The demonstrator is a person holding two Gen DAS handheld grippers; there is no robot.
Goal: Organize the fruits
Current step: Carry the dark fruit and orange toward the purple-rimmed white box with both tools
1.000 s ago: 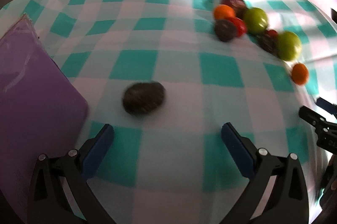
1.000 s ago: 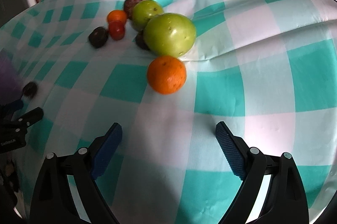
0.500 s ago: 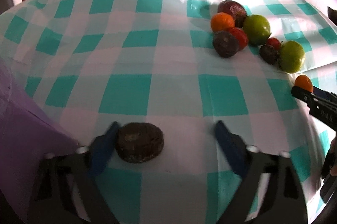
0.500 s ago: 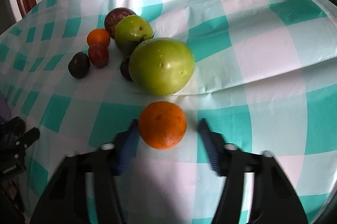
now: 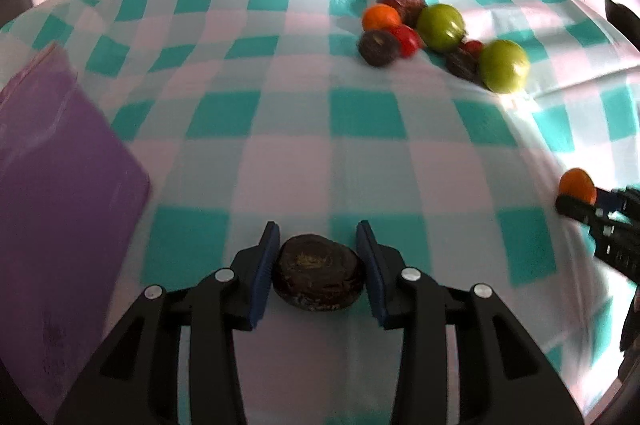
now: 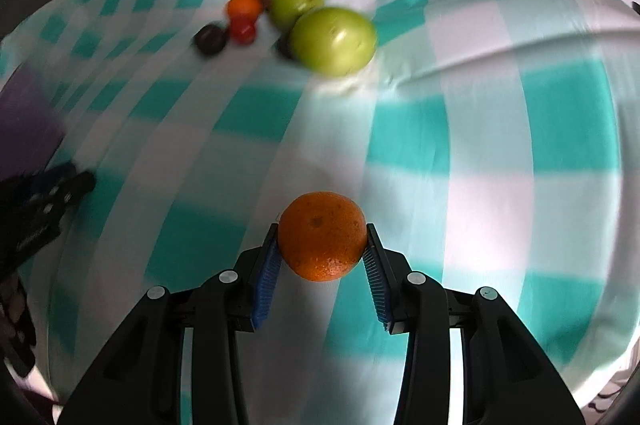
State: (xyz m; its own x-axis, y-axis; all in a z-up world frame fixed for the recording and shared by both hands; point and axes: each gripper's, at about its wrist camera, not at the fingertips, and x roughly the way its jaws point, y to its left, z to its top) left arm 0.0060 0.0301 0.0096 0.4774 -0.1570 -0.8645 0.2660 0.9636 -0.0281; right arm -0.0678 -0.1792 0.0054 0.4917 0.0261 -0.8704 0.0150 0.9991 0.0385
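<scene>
My left gripper is shut on a dark wrinkled fruit, with both blue pads against its sides. My right gripper is shut on an orange and holds it above the checked cloth; it also shows at the right edge of the left wrist view. A cluster of fruit lies far back on the cloth: two green fruits, a small orange, a red one and dark ones. The same cluster shows in the right wrist view.
A purple board lies at the left on the teal and white checked tablecloth. The left gripper shows at the left edge of the right wrist view. Wooden furniture stands beyond the table's far left.
Both grippers moved forward over their fruit and closed: the left on the dark wrinkled fruit, the right on the orange. Both fruits now sit between the pads.
</scene>
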